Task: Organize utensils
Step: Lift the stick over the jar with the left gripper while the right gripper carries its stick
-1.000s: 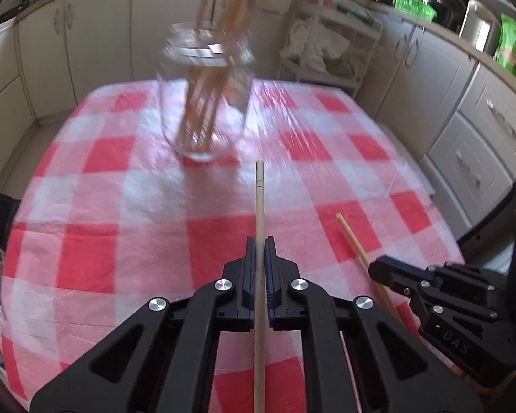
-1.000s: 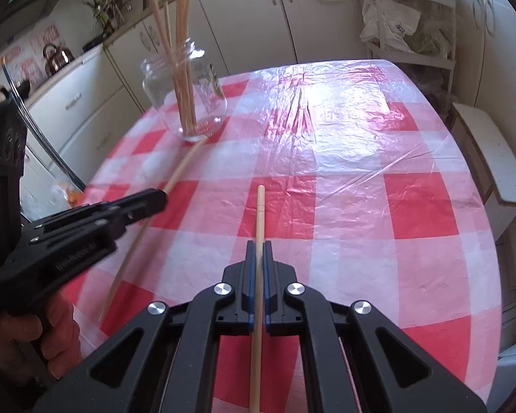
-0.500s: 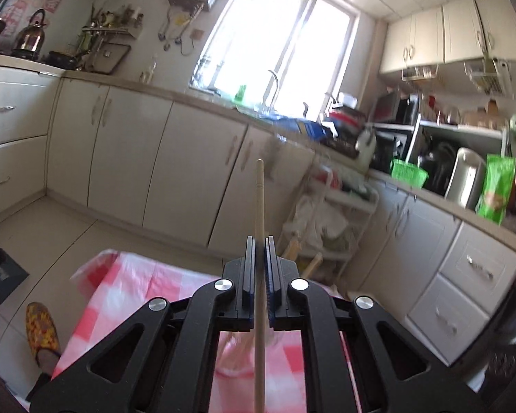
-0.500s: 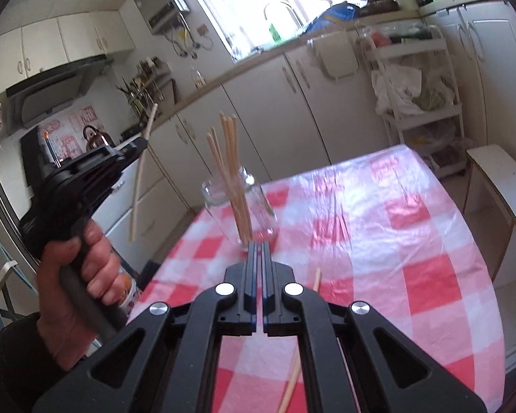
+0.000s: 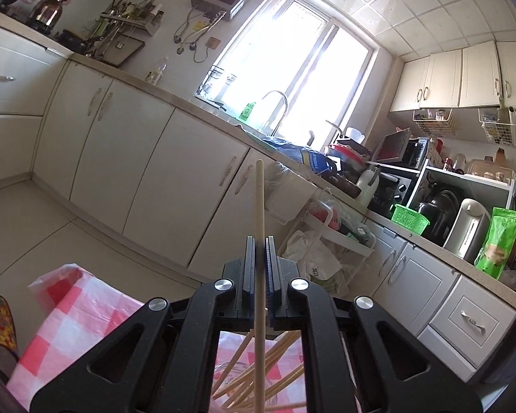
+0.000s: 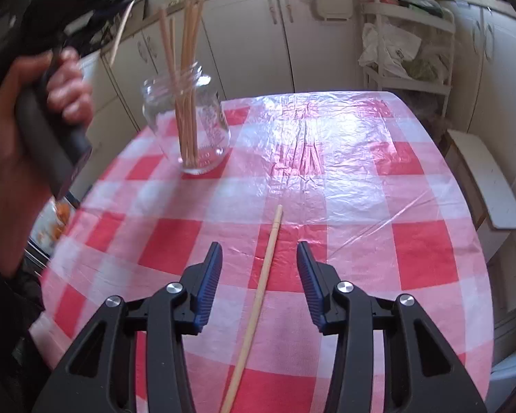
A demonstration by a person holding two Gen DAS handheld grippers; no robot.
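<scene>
One chopstick gripped, one lying free.
My left gripper (image 5: 259,258) clamps a chopstick (image 5: 259,206) above the jar (image 6: 189,117); my right gripper (image 6: 259,265) jaws are opening around a table chopstick (image 6: 258,306), not touching.

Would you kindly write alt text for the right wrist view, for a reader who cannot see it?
The right gripper, fingers opening, straddles without touching a wooden chopstick lying on a red-and-white checked tablecloth. Beyond stands a glass jar of upright chopsticks, and at left a hand holds the left gripper, blurred, with another chopstick.
</scene>
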